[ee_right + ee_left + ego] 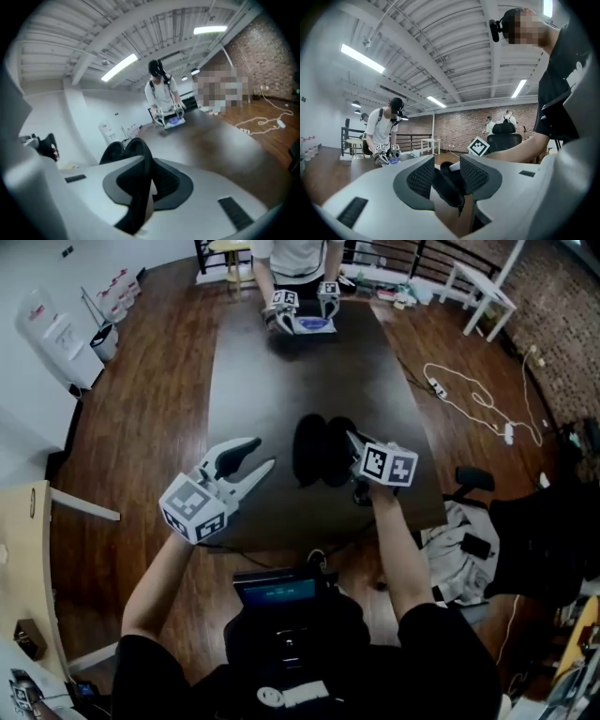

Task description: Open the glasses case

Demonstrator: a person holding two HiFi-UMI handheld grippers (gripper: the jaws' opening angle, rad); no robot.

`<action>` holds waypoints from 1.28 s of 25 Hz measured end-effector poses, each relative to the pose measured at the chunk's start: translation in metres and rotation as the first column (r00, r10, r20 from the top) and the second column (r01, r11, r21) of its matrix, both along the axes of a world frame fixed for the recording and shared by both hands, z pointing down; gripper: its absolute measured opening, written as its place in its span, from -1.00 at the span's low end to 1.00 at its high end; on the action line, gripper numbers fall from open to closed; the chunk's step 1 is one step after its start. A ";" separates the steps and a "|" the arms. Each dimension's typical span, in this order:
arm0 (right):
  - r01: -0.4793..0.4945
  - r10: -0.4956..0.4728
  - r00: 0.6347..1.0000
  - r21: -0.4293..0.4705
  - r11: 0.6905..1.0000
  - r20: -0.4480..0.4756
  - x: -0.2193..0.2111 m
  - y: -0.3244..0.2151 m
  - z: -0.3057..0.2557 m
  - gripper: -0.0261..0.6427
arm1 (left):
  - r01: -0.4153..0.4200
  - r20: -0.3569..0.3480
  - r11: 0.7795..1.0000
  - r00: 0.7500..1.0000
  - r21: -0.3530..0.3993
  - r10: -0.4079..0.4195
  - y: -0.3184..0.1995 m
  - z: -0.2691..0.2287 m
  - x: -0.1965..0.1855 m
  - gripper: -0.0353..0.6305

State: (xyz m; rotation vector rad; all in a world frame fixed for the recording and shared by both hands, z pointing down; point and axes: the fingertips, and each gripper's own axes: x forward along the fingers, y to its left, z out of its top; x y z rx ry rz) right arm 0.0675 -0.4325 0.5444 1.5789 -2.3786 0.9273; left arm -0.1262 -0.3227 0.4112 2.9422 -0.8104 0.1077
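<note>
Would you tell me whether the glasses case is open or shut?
Open: the glasses case shows two black halves spread apart, one pinched by the right gripper.

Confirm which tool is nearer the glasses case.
Right. The right tool is clamped on the glasses case, at its right side; the left tool sits left of it, open, not touching.

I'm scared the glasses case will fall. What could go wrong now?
Two things might go wrong. The right tool pinches just a thin edge of the glasses case, so that edge could slip out. The left tool is open and not touching the case, so nothing steadies it. A pull from the right tool might drag or tip the whole case on the table.
</note>
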 end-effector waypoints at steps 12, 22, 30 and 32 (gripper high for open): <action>-0.072 0.021 0.990 -0.369 0.927 -0.141 -0.014 0.007 0.189 -0.79 | 0.207 0.035 0.978 0.978 -0.002 -0.206 0.042 0.016 -0.091 -0.86; -0.133 0.084 0.982 -0.301 0.944 -0.169 -0.004 0.008 0.188 -0.65 | 0.414 0.059 0.910 0.909 -0.029 -0.412 0.032 0.018 -0.125 -0.89; -0.154 0.153 0.988 -0.030 0.988 -0.033 -0.003 0.009 0.105 -0.10 | 0.438 0.034 0.891 0.895 0.120 -0.444 0.026 -0.003 -0.124 -0.89; -0.119 0.122 0.992 0.111 0.987 -0.018 -0.007 0.021 0.063 -0.10 | 0.441 0.002 0.885 0.895 0.152 -0.446 0.030 -0.011 -0.119 -0.89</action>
